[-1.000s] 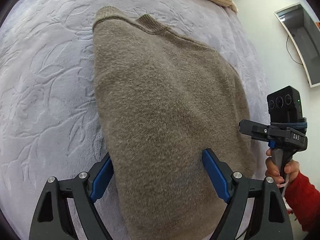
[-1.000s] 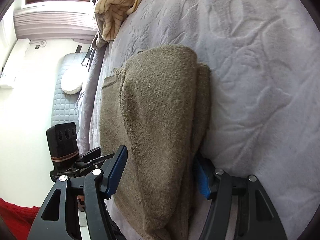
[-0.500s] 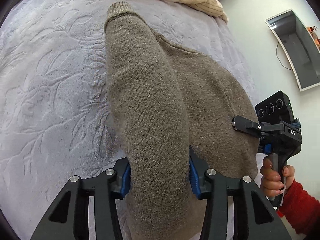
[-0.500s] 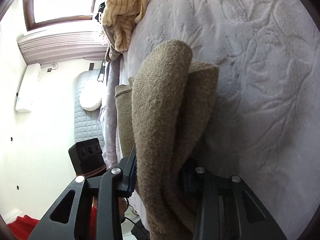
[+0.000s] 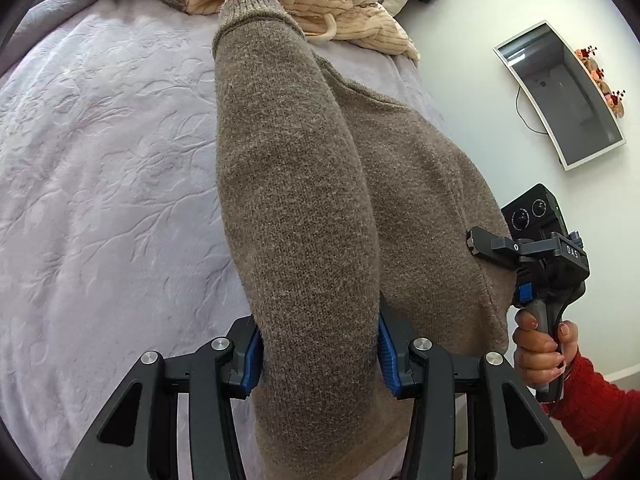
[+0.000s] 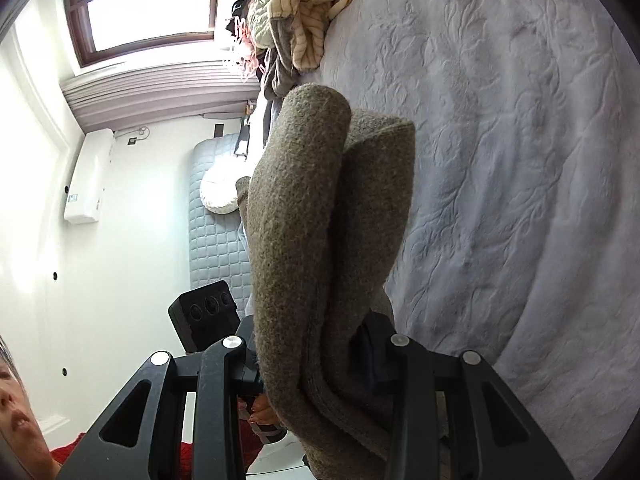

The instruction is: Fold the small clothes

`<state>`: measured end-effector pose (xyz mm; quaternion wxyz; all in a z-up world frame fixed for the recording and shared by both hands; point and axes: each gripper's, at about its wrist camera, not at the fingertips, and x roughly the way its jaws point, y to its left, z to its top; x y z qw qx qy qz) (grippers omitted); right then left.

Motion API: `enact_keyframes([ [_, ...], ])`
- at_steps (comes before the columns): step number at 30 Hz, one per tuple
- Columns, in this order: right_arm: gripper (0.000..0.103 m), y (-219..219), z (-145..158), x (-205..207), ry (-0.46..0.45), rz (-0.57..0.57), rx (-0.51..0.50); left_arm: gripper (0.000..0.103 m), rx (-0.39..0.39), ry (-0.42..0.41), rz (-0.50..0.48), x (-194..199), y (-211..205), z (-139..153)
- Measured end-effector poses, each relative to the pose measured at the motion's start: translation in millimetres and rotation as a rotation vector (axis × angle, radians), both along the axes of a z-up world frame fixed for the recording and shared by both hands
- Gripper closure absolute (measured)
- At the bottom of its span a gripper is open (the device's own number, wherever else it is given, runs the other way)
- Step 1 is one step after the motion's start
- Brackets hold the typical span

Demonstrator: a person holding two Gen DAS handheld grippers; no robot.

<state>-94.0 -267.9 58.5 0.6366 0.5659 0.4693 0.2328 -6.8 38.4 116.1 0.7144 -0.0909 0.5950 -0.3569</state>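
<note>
Left tongs (image 5: 320,354): clamped on a thick fold of the brown sweater (image 5: 296,184). Right tongs (image 6: 316,364): likewise pinching its bunched near edge. Bed (image 5: 100,184): lilac embossed cover; sweater lies on it, near end raised, long axis running away from both tongs toward the cuff. Clothes pile (image 5: 320,4): beyond the cuff. Right blue pads mostly buried in knit; near hem cut off below.
</note>
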Motion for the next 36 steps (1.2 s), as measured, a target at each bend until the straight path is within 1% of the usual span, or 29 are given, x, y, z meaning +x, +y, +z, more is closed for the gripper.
enact_keyframes([
  [3,0.066,35.1,-7.3,-14.7,0.031,0.015,0.026,0.055,0.038,0.018,0.013,-19.1,34.8,0.9],
  [7,0.066,79.4,-26.0,-35.5,0.062,0.035,0.074,0.055,0.084,0.038,0.046,-46.9,79.4,-1.0],
  [10,0.066,108.4,-42.5,-41.4,0.082,0.061,0.061,0.055,0.128,0.046,0.08,-66.4,105.6,-13.0],
  [12,0.066,122.3,-54.5,-39.6,0.122,0.091,-0.017,0.054,0.203,0.032,0.103,-75.9,118.3,-26.1],
  [14,0.066,128.5,-60.8,-37.1,0.176,0.115,-0.149,0.054,0.303,0.022,0.141,-82.4,131.2,-38.8],
  [15,0.063,126.7,-59.8,-36.5,0.205,0.119,-0.242,0.054,0.331,0.008,0.165,-85.1,139.2,-39.7],
  [18,0.063,113.7,-43.9,-40.4,0.228,0.112,-0.435,0.054,0.307,-0.013,0.226,-88.5,162.8,-28.2],
  [20,0.069,107.0,-29.4,-41.5,0.225,0.095,-0.527,0.054,0.327,-0.052,0.243,-91.7,174.3,-17.3],
  [21,0.084,105.3,-22.2,-44.8,0.222,0.092,-0.566,0.054,0.323,-0.066,0.243,-90.9,177.4,-11.6],
  [22,0.095,106.7,-15.2,-37.9,0.214,0.096,-0.602,0.054,0.298,-0.071,0.24,-90.7,184.9,-7.3],
  [24,0.095,116.1,0.1,-37.3,0.176,0.111,-0.633,0.055,0.236,-0.069,0.217,-85.2,178.6,0.2],
  [25,0.095,121.3,6.4,-40.1,0.151,0.13,-0.647,0.055,0.206,-0.075,0.191,-85.3,172.7,5.0],
  [28,0.095,154.7,28.5,-47.6,0.065,0.212,-0.684,0.055,0.165,-0.102,0.11,-92.3,155.3,11.0],
  [29,0.095,166.6,34.0,-52.2,0.042,0.24,-0.69,0.055,0.166,-0.1,0.09,-91.4,143.5,6.4],
  [31,0.095,186.4,32.6,-55.1,0.026,0.302,-0.734,0.055,0.196,-0.082,0.064,-96.3,130.2,-5.9],
  [32,0.095,191.1,25.4,-60.8,0.028,0.33,-0.784,0.055,0.224,-0.059,0.066,-94.5,120.2,-17.4],
  [33,0.096,194.9,19.0,-64.1,0.038,0.355,-0.848,0.055,0.231,-0.042,0.07,-96.5,121.1,-26.9],
  [34,0.101,195.5,7.9,-70.5,0.052,0.376,-0.912,0.055,0.222,-0.039,0.079,-96.5,119.8,-32.1],
  [36,0.103,191.1,-14.7,-75.2,0.084,0.387,-0.949,0.055,0.191,-0.04,0.09,-99.0,125.1,-34.6],
])
